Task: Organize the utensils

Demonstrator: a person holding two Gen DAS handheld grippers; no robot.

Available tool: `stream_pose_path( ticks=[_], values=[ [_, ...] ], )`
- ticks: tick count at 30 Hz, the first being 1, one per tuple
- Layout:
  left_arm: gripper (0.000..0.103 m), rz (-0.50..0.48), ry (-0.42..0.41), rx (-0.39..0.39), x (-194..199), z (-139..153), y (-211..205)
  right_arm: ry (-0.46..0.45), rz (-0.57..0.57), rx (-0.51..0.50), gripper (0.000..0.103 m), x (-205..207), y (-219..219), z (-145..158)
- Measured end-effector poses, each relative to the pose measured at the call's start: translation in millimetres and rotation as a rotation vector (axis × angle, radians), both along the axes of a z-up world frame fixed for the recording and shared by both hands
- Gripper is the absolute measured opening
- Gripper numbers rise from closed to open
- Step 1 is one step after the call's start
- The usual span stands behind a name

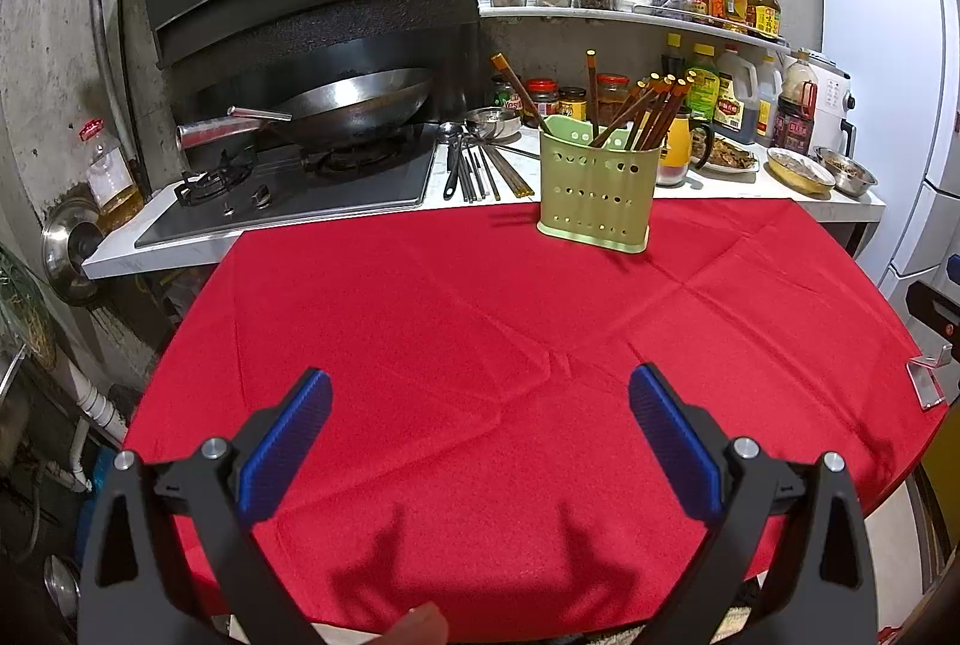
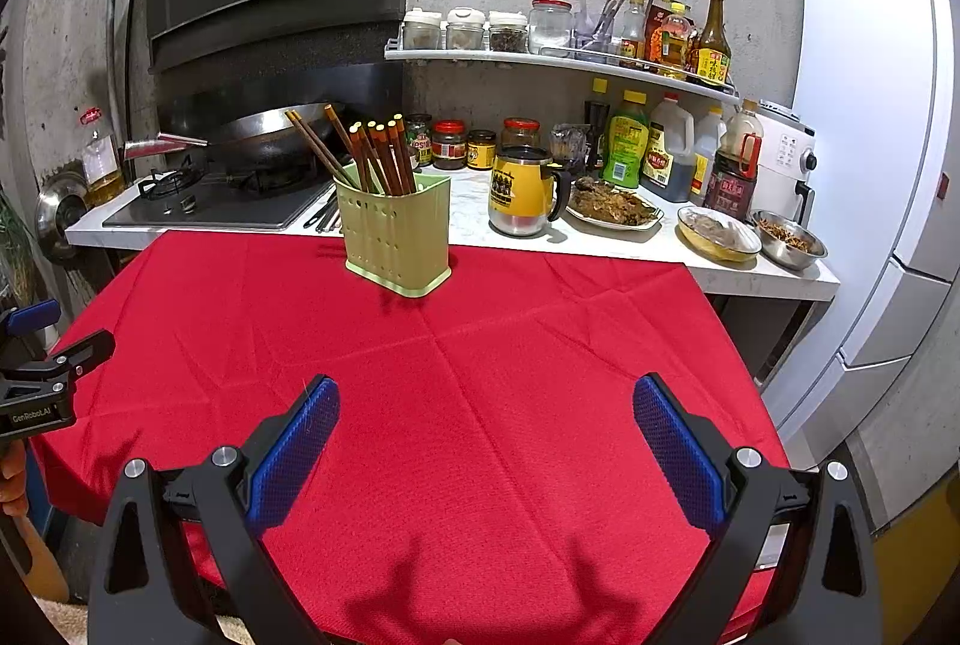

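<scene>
Left claw [image 1: 480, 405] and right claw [image 2: 486, 408], each seen along its own fingers: both hover low over the near part of the red tablecloth [image 1: 480, 315], jaws spread wide, nothing between the blue pads [image 1: 288, 441]. In the right wrist view the left claw also appears at the left edge, level with the cloth.

Green perforated utensil holder [image 1: 594, 189]: upright at the far edge of the cloth, just in front of the white worktop [image 1: 750, 198]. Brown chopsticks [image 1: 654, 111] stand in it, leaning, tips up; most are bunched at one end, a few lean apart at the other.

On the worktop behind: loose chopsticks and what appear to be ladles [image 1: 480, 165] lie flat beside the gas hob [image 1: 300, 189], which carries a wok [image 1: 354, 105]. A yellow mug [image 2: 522, 192] stands to the right of the holder, beside dishes of food [image 2: 615, 207].
</scene>
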State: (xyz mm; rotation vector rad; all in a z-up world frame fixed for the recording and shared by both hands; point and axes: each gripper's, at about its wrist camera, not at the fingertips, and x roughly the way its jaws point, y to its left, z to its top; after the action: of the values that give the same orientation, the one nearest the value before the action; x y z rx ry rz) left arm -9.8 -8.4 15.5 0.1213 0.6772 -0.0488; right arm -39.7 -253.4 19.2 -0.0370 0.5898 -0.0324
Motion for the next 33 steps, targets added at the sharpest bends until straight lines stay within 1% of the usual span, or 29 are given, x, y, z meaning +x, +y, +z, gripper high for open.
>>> stream_pose_path(
  ticks=[23, 27, 30, 33],
  values=[
    [0.097, 0.0, 0.006, 0.001, -1.3, -1.9, -0.3, 0.003, -0.001, 0.002, 0.097, 1.0, -0.5, -0.3],
    [0.097, 0.0, 0.007, -0.001, -1.0, -2.1, 0.1, 0.004, -0.001, 0.003, 0.097, 0.7, 2.6, -3.8],
    [0.097, -0.009, 0.019, -0.017, 1.2, -4.1, 0.9, 0.007, -0.002, 0.002, 0.097, 0.8, 1.6, -3.5],
    [0.097, -0.008, 0.014, -0.007, 2.2, -5.1, 0.5, 0.012, -0.003, 0.005, 0.097, 0.5, 2.8, -9.2]
  ],
)
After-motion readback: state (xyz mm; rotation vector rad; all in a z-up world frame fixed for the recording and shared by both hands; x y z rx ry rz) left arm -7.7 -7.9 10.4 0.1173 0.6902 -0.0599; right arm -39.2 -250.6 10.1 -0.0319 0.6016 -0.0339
